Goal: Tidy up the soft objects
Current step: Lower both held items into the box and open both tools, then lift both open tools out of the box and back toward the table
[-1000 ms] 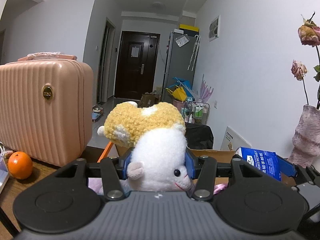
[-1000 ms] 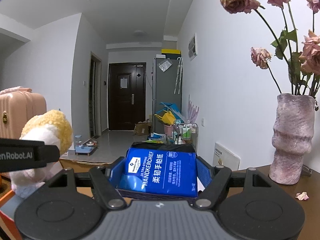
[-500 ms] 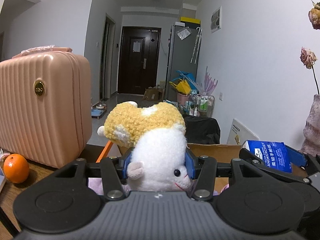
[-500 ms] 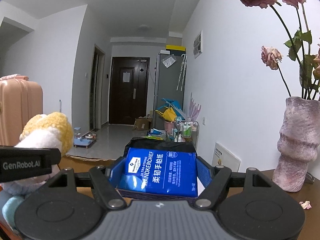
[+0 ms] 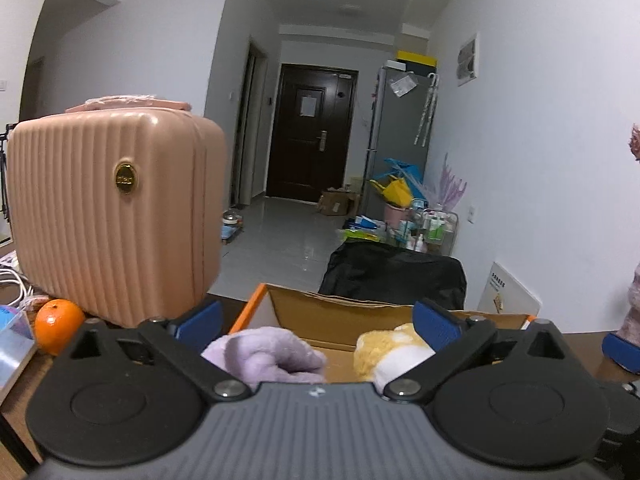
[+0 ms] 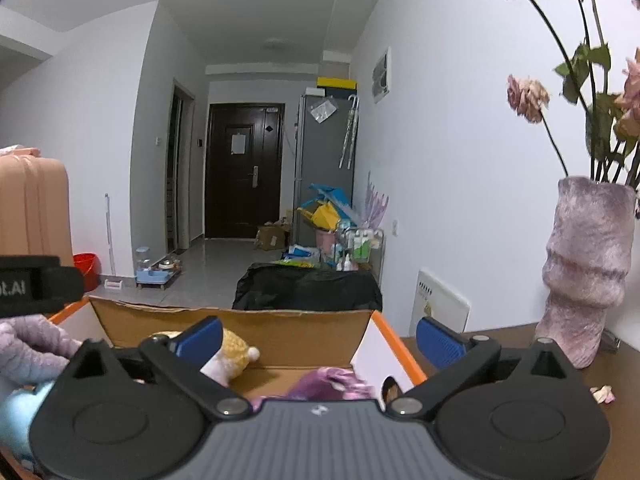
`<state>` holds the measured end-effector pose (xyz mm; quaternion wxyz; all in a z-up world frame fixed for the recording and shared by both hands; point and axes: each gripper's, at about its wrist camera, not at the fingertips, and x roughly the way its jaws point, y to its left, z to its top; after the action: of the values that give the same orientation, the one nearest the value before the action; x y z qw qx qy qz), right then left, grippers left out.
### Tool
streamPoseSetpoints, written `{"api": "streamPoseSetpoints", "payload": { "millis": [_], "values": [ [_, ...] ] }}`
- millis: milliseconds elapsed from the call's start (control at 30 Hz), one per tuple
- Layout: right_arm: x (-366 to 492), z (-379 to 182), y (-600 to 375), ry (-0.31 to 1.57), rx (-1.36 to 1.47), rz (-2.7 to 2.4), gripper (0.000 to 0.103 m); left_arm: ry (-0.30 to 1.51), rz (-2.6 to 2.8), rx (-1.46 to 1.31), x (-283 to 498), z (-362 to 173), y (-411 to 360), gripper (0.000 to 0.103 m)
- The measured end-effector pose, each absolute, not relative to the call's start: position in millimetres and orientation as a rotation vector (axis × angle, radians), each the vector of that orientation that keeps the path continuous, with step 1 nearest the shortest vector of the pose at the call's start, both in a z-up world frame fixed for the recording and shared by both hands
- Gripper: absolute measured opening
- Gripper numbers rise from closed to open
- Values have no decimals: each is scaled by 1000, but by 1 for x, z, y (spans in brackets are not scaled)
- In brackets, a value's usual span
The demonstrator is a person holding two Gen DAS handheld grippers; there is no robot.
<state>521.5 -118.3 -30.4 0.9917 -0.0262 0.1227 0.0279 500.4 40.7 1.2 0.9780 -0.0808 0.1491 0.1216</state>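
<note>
1. Left tongs (image 5: pixel 316 320) have just been opening and stand wide and empty; the yellow-white plush (image 5: pixel 394 350) lies in the cardboard box (image 5: pixel 340 316).
2. Right tongs (image 6: pixel 318 340) have likewise just been opening wide above the box; nothing sits between them, and the tissue pack is out of sight.

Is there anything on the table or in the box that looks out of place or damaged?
One small thing: loose dried petals lie on the table beside the vase, shed from its wilted roses. In the cardboard box, the yellow plush toy lies tipped on its side.

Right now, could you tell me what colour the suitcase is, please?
The suitcase is peach-pink and ribbed; left wrist view shows it best.
</note>
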Motion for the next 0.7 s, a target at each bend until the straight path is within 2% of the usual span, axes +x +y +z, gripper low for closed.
{"api": "streamPoseSetpoints", "payload": {
  "millis": [700],
  "values": [
    [492, -28, -123, 239, -40, 79, 103, 296, 287, -179, 471, 4, 49, 103]
  ]
}}
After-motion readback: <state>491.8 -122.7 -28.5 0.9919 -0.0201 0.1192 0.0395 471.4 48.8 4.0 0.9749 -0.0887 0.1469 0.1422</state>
